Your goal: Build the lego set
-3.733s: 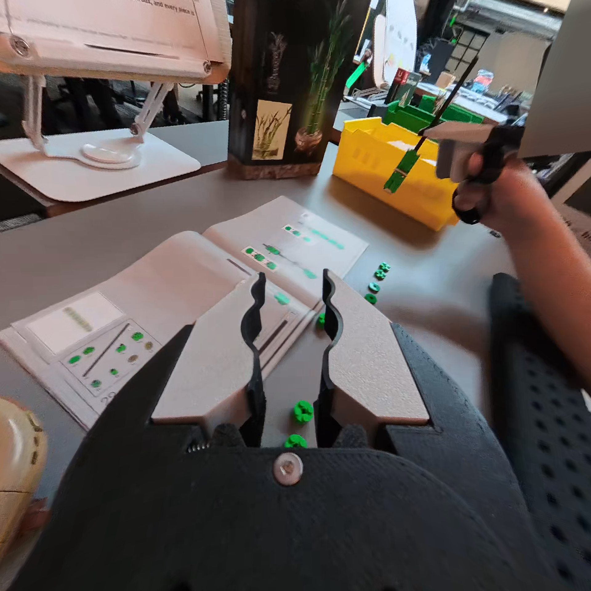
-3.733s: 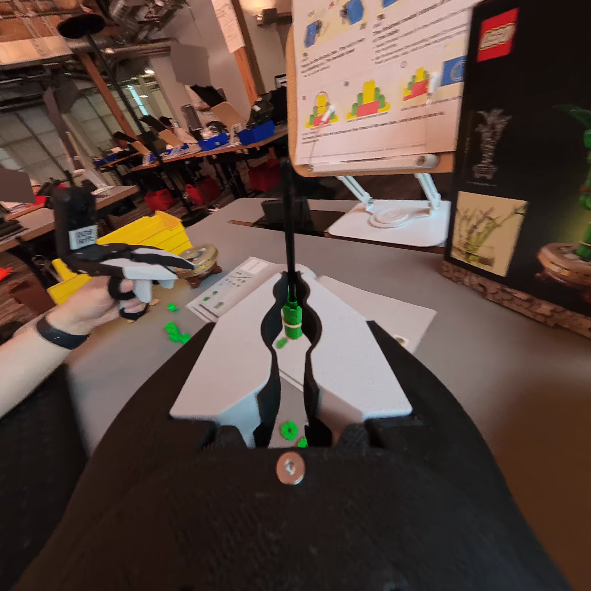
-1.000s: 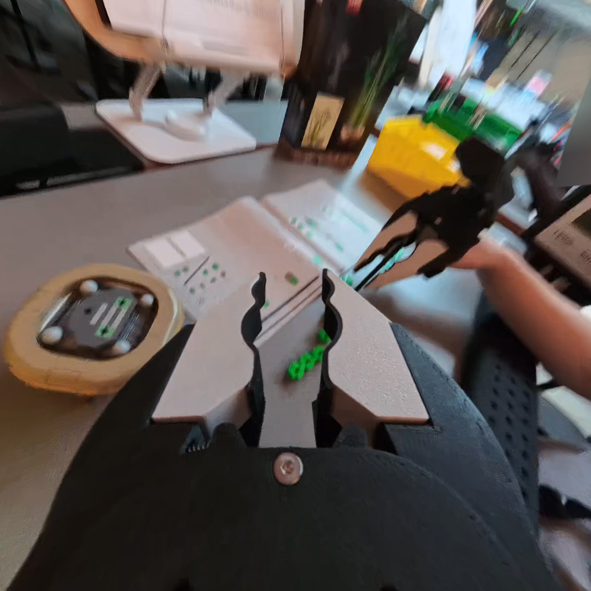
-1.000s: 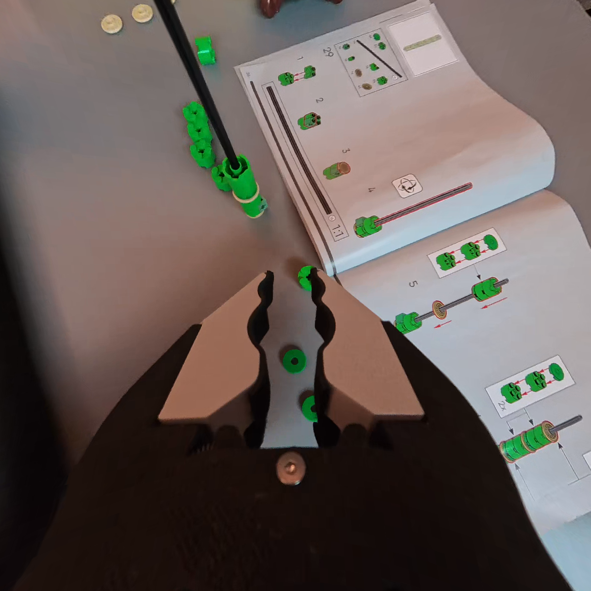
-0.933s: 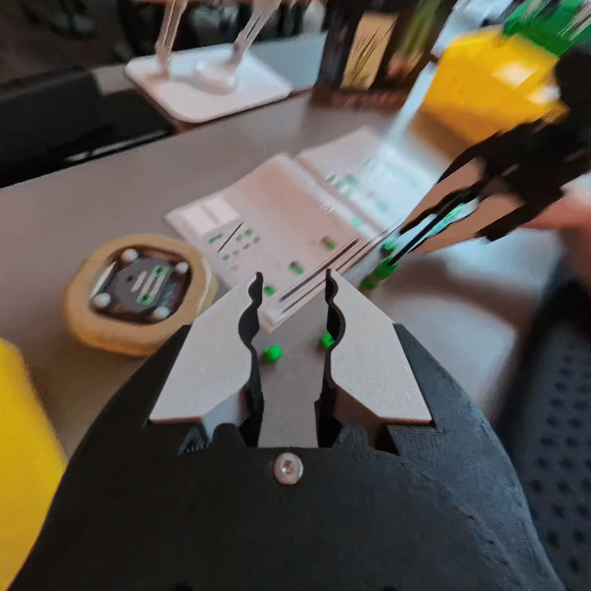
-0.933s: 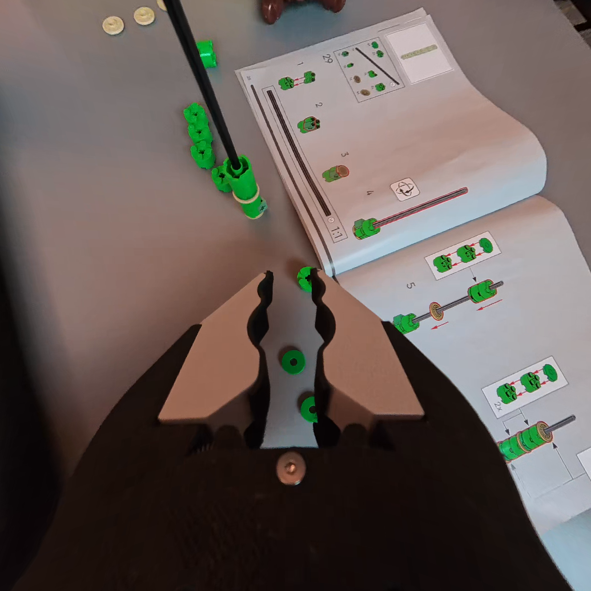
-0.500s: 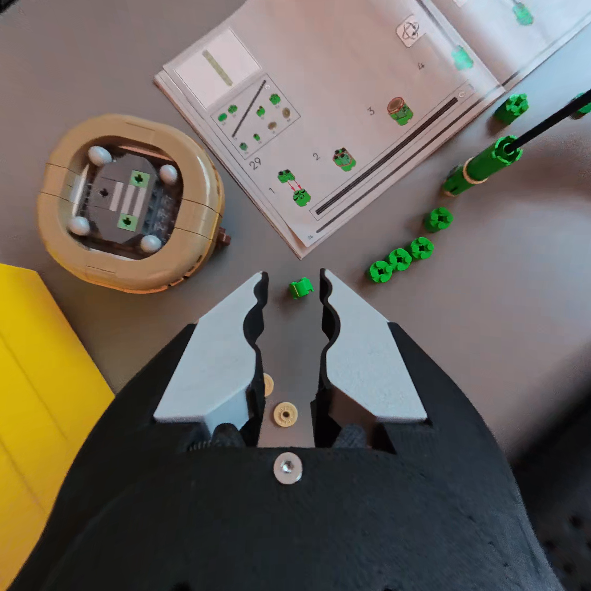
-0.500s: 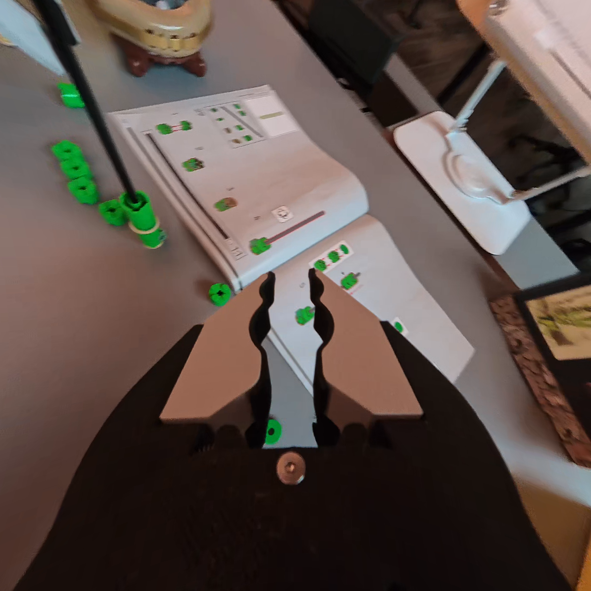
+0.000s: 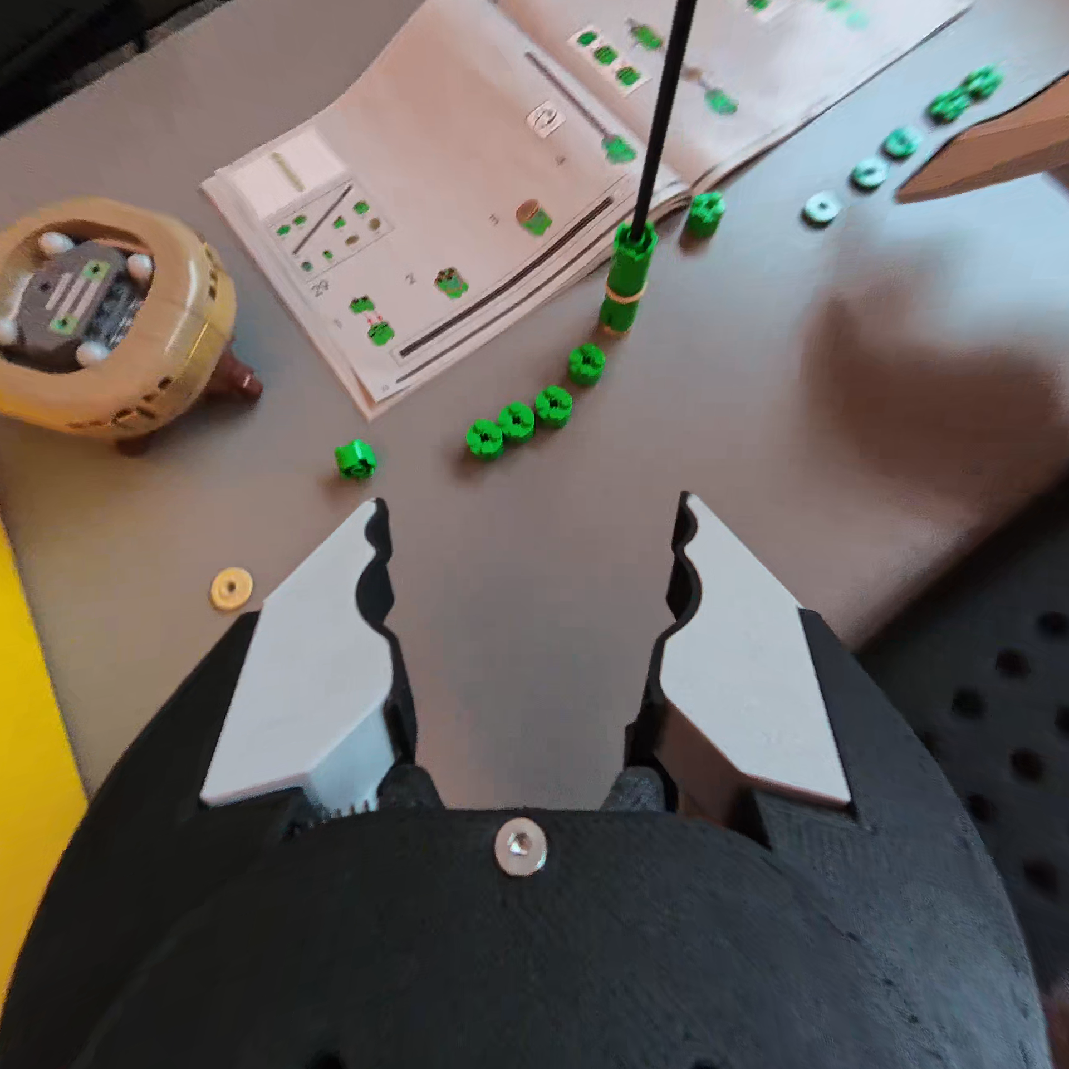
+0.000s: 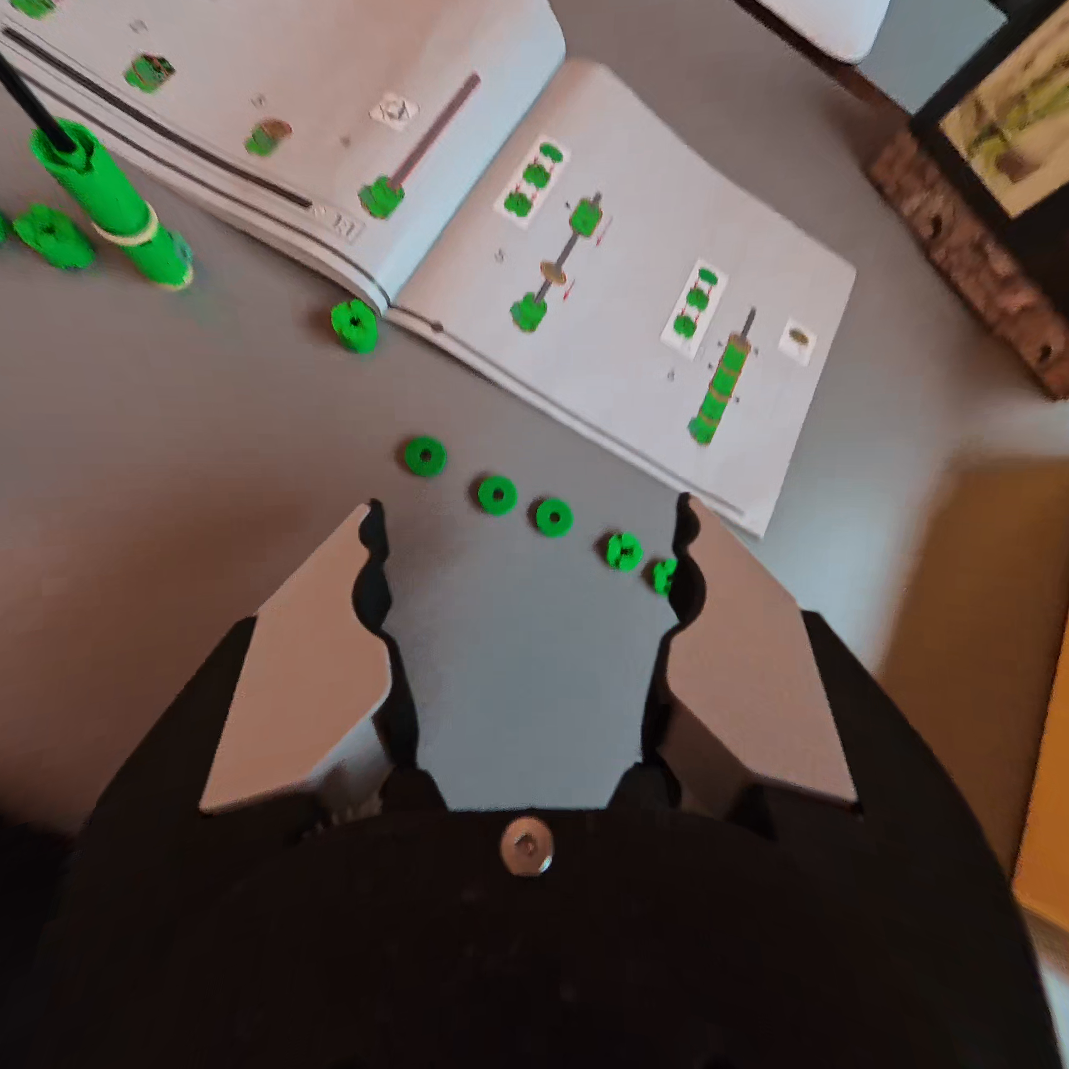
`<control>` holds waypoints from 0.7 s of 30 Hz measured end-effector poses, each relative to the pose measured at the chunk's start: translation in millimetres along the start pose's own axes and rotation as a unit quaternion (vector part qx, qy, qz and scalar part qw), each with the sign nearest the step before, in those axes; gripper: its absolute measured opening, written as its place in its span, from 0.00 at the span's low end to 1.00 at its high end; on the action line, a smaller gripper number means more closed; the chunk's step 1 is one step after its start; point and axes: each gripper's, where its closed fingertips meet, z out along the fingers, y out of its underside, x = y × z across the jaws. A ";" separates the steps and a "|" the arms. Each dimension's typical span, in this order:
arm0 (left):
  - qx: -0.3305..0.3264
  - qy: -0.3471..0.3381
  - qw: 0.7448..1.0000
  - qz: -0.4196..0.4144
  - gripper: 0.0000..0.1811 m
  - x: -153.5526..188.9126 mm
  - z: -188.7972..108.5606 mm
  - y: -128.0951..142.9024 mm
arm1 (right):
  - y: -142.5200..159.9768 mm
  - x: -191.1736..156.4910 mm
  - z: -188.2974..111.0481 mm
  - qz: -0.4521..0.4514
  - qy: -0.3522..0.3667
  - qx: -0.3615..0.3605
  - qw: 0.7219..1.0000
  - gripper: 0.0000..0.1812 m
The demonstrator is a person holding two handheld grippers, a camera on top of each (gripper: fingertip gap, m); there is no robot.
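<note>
- Bare table (image 9: 538,665) lies between the wide-apart fingers of the left gripper (image 9: 529,503).
- Ahead stand green bricks (image 9: 516,422), the upright stem (image 9: 625,277) on its black rod (image 9: 659,110), and the booklet (image 9: 463,173).
- To the left stands the tan pot (image 9: 115,324), with a tan disc (image 9: 231,588) near it.
- A row of green rings (image 10: 497,494) lies at the spread tips of the right gripper (image 10: 526,503).
</note>
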 end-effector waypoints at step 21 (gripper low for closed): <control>-0.044 -0.092 0.993 -0.055 0.82 -17.9 37.0 25.6 | 39.1 -6.0 20.3 0.148 -0.024 -0.030 0.988 0.84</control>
